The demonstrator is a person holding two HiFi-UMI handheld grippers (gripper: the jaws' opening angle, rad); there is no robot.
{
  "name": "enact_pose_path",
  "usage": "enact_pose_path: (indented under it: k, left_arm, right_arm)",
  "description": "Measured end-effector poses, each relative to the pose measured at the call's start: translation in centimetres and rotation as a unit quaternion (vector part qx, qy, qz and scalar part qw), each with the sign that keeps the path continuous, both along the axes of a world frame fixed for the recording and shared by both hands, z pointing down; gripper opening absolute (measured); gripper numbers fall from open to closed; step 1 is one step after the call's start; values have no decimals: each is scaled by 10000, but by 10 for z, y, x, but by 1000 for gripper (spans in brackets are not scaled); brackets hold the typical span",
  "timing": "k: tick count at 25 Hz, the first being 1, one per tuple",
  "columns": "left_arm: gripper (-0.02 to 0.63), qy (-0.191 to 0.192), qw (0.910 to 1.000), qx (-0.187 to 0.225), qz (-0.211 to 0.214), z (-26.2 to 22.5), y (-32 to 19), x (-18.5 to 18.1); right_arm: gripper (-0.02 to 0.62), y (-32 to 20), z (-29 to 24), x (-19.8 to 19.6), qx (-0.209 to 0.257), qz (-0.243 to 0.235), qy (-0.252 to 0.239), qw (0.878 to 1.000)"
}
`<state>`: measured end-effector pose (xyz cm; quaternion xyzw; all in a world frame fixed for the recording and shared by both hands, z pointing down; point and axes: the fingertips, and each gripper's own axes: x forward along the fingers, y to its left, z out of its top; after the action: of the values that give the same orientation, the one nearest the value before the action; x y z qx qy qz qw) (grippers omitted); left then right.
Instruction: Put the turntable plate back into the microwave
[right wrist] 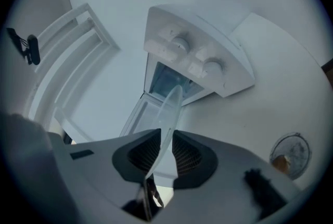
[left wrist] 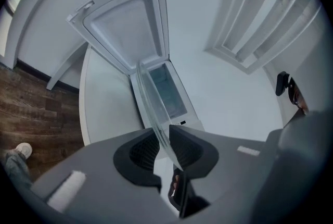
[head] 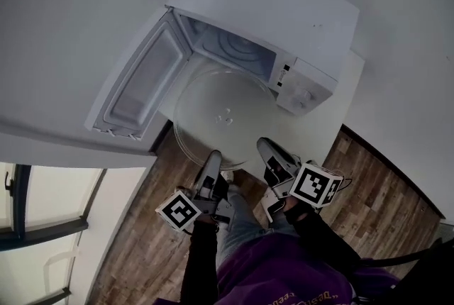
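Now, mid-carry, left hand-held gripper and right hand-held gripper clamp the plate; next, slide it level into the microwave.

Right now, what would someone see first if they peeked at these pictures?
The big clear glass turntable plate stands out, held in front of the white microwave. Its near rim is pinched by the left tongs and the right tongs. The microwave's door is swung wide open to the left, showing the empty cavity behind the plate.
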<state>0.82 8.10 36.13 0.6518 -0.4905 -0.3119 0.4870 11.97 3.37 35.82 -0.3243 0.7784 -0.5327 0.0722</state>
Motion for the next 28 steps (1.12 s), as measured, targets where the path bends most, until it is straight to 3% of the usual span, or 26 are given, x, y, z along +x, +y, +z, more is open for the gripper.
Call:
enact_pose_path:
  k: [9, 13, 22, 28]
  left_arm:
    - [66, 16, 9965, -14, 835, 8, -60, -47]
    - [66, -195, 9930, -175, 1150, 23, -80, -59]
    - [67, -189, 9803, -201, 1957, 36, -119, -63]
    - [71, -231, 9750, -232, 2196, 48, -133, -67]
  right_arm:
    - [72, -39, 7, -39, 34, 913, 63, 9958]
    - [72, -56, 11, -46, 94, 1229, 149, 9923]
    - [75, -77, 23, -52, 125, 1799, 330, 9830]
    - [78, -85, 29, -54, 156, 2074, 429, 9772]
